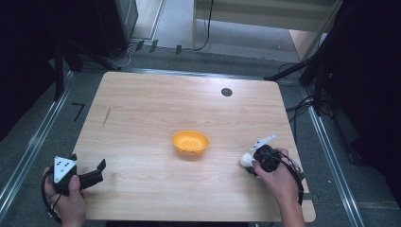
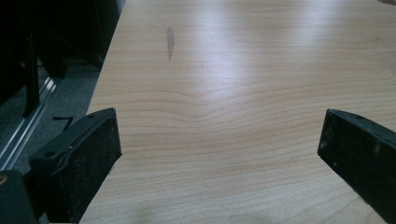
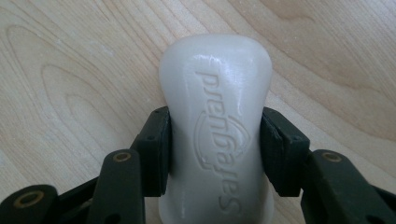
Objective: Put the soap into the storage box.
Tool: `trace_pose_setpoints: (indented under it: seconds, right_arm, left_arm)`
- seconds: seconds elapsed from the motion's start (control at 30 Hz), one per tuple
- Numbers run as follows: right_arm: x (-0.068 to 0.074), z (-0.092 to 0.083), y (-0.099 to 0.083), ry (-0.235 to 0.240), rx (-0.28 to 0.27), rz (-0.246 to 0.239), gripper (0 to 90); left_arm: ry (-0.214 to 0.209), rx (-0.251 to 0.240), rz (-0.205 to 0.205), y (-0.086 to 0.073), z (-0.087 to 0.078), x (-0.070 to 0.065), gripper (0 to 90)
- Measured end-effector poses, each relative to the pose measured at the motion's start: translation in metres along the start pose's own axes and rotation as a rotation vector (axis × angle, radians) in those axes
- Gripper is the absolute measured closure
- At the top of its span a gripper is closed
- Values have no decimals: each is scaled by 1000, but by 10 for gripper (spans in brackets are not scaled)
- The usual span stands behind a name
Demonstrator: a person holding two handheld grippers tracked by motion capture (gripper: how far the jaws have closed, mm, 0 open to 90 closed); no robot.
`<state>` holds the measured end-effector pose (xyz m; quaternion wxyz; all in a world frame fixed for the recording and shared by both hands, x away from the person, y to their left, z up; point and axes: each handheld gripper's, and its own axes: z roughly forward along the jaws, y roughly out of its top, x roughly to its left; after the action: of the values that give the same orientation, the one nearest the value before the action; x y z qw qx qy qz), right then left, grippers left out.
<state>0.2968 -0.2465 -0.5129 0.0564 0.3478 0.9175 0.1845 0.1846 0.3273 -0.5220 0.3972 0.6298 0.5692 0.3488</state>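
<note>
right gripper with both jaws pressed against the long sides of a white bar of soap, seen from the right gripper view. the bar lies between the jaws, its far rounded end projecting well beyond the jaw tips and its near end running back toward the jaw roots. embossed lettering on its upper face reads toward the camera, upside down. the jaws meet the bar at its slightly narrowed waist, one pad on each flank. whether the bar rests on the table or is held just above it cannot be told.

in the high view the right gripper and soap sit beside the person's right hand, with an orange bowl well apart from the jaws, toward the table's middle.

handling, as a judgement: the bar looks rigid and fairly light, with a smooth, waxy skin likely to slip under a loose pinch; its curved flanks could squirt forward or back if squeezed off-centre. the waist is the soundest place to hold, since the wider ends on either side of the jaws resist sliding. firm but moderate pressure suits it, as hard pads may dent the surface.

left gripper, in the left gripper view: jaws spread wide, bare table between them. the left hand holds it.
</note>
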Motion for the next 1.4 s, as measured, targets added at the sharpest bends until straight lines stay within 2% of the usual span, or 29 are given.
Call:
trace_pose_setpoints:
  seconds: [0.13, 0.3, 0.53, 0.63, 0.87, 1.03, 1.23, 1.4]
  right_arm:
    - [-2, 0, 1, 7, 7, 4, 509]
    - [-2, -1, 3, -3, 31, -20, 510]
    - [-2, -9, 9, -9, 13, -39, 510]
    - [-1, -12, 15, -30, 18, -55, 511]
    - [-1, -19, 27, -31, 10, -83, 510]
    - [-1, -22, 37, -7, 0, -109, 510]
    - [2, -22, 55, 3, 2, -158, 510]
    - [4, -21, 64, 6, 3, -177, 510]
  left_arm:
    - [0, 0, 0, 0, 0, 0, 0]
    - [1, 0, 0, 0, 0, 0, 0]
    - [1, 0, -1, 0, 0, 0, 0]
    - [1, 0, 0, 0, 0, 0, 0]
    - [0, 0, -1, 0, 0, 0, 0]
    - [-1, 2, -1, 0, 0, 0, 0]
    - [0, 1, -1, 0, 0, 0, 0]
    - [-2, 2, -1, 0, 0, 0, 0]
